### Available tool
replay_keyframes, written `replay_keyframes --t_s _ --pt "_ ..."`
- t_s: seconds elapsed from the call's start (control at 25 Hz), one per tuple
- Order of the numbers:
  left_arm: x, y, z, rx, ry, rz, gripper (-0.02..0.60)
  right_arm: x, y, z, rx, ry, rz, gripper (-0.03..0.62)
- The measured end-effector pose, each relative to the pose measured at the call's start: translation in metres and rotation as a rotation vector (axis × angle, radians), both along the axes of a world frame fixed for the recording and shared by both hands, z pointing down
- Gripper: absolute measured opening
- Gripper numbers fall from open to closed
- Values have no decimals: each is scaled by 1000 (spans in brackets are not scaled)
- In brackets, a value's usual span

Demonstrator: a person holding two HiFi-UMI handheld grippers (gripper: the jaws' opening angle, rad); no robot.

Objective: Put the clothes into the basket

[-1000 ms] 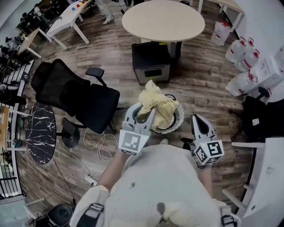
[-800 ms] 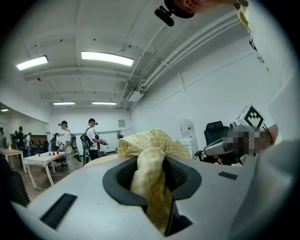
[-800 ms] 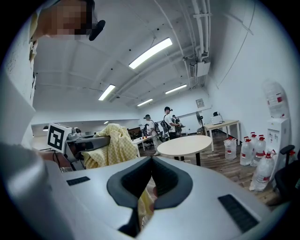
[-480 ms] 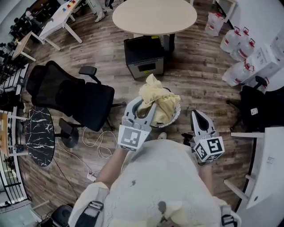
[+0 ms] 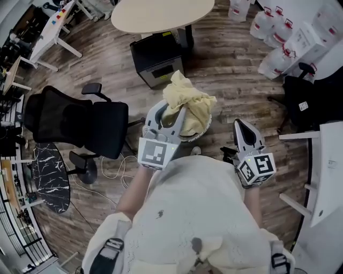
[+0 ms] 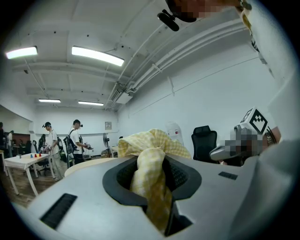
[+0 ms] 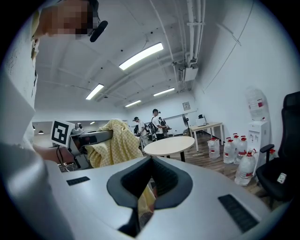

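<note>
A yellow checked cloth [image 5: 187,101] hangs bunched from my left gripper [image 5: 167,108], whose jaws are shut on a fold of it. In the left gripper view the cloth [image 6: 149,140] fills the gap between the jaws of that gripper [image 6: 151,164]. In the head view the cloth drapes over a round pale basket [image 5: 202,130] on the wooden floor, hiding most of it. My right gripper [image 5: 242,130] is held to the right of the basket with its jaws together and no cloth hanging from its tip. The right gripper view shows the cloth [image 7: 112,140] off to the left of its jaws [image 7: 150,173].
A black office chair [image 5: 80,126] stands left of the basket. A black cabinet [image 5: 155,59] sits beyond it under a round table [image 5: 155,13]. Water jugs [image 5: 273,59] line the far right, beside a second dark chair [image 5: 316,101] and a white desk [image 5: 328,160]. People stand far off.
Both grippers have drifted level across the room, the cloth staying in the left one. In the head view the table, cabinet and chair have slid to the left.
</note>
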State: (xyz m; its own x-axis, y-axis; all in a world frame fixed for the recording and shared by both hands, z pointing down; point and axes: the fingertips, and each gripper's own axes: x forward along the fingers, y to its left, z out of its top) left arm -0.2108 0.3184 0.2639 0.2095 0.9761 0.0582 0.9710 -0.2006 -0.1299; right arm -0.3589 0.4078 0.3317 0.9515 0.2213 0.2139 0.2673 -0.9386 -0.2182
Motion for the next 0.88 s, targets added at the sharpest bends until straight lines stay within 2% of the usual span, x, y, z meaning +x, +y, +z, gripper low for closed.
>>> replay_keyframes --t_s 0.12,0.24,0.48,0.88 --pt "-8 20 4 11 9 37 113 -11 15 0 3 5 37 8" --pt "-8 17 9 6 -23 63 113 -13 7 4 1 -3 69 8" --pt "-15 44 34 53 -36 106 113 -25 28 12 18 -17 113 8" --pt "-1 51 71 111 -70 166 113 -2 21 22 39 -41 147 8"
